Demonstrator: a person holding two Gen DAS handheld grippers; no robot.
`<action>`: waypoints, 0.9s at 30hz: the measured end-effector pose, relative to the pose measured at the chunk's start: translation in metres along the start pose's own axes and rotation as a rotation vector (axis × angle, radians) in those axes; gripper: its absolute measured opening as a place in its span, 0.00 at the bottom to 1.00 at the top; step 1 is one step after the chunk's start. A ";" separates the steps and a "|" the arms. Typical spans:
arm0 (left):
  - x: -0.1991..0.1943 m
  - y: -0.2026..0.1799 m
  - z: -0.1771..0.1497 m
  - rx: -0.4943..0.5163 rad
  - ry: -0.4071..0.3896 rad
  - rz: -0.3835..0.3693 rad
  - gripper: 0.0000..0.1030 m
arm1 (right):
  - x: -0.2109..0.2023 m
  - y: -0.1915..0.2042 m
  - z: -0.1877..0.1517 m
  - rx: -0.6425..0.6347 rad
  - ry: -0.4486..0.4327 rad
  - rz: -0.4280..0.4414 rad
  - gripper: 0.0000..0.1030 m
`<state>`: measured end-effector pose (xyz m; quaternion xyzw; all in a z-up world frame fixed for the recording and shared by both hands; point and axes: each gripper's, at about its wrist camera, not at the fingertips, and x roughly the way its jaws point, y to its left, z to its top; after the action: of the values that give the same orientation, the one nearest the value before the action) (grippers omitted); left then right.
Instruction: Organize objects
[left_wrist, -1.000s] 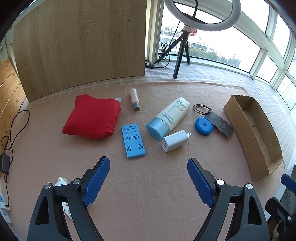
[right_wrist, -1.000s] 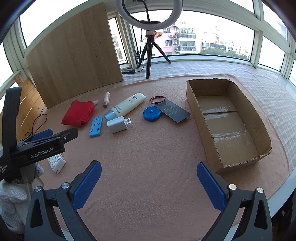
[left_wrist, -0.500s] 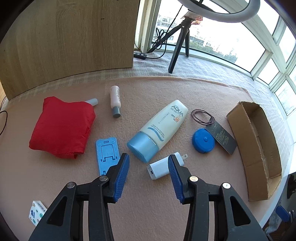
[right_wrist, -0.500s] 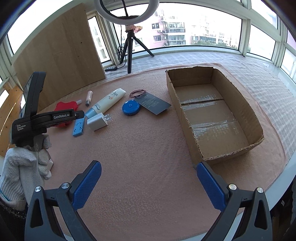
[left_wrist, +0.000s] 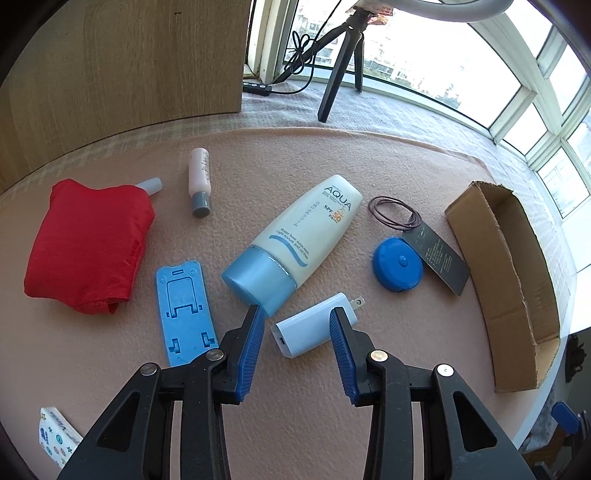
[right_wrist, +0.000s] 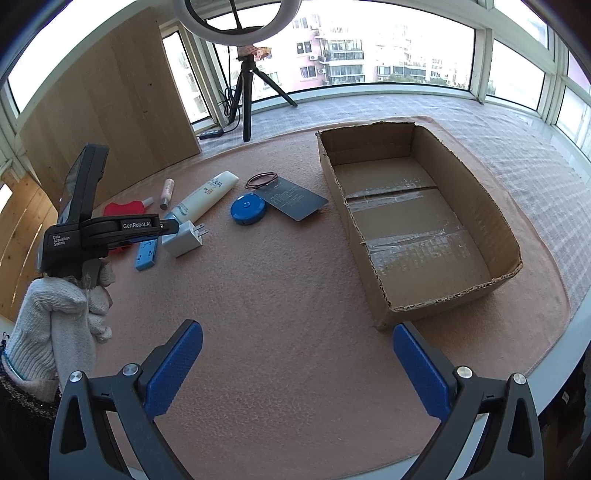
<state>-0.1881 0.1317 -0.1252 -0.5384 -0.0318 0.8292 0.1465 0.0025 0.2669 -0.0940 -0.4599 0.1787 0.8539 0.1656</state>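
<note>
Reaching down over the pink mat, your left gripper straddles the white charger, and its jaws have just been closing in on it. The charger lies between the blue pads with its prongs pointing away toward the right; the right pad looks to be against its side, while a sliver of mat still shows between the left pad and the near end, so you have not yet pinched it. From the right wrist view the same gripper's black body, held in your gloved hand, hangs right over the charger.

Just beyond the charger lies the sunscreen tube, its blue cap nearly touching the tip of your left pad. A blue phone stand lies flat to the left, with a red cloth pouch past it and a small pink bottle further back. To the right sit a round blue tape measure, a dark card and a loop of hair ties.

Your right gripper hovers with jaws spread wide and nothing between them, just beside the near corner of the cardboard box.
</note>
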 end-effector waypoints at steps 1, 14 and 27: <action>-0.001 -0.001 -0.001 -0.002 0.001 -0.005 0.38 | 0.000 0.000 0.000 -0.001 0.001 0.002 0.99; -0.010 -0.015 0.001 0.030 -0.019 -0.049 0.38 | 0.003 0.006 0.001 -0.014 0.009 0.007 0.99; 0.009 -0.030 -0.006 0.075 0.049 -0.115 0.38 | 0.003 0.006 -0.001 -0.015 0.017 0.004 0.99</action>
<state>-0.1796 0.1623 -0.1295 -0.5498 -0.0280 0.8067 0.2149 -0.0012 0.2618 -0.0962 -0.4679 0.1749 0.8516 0.1590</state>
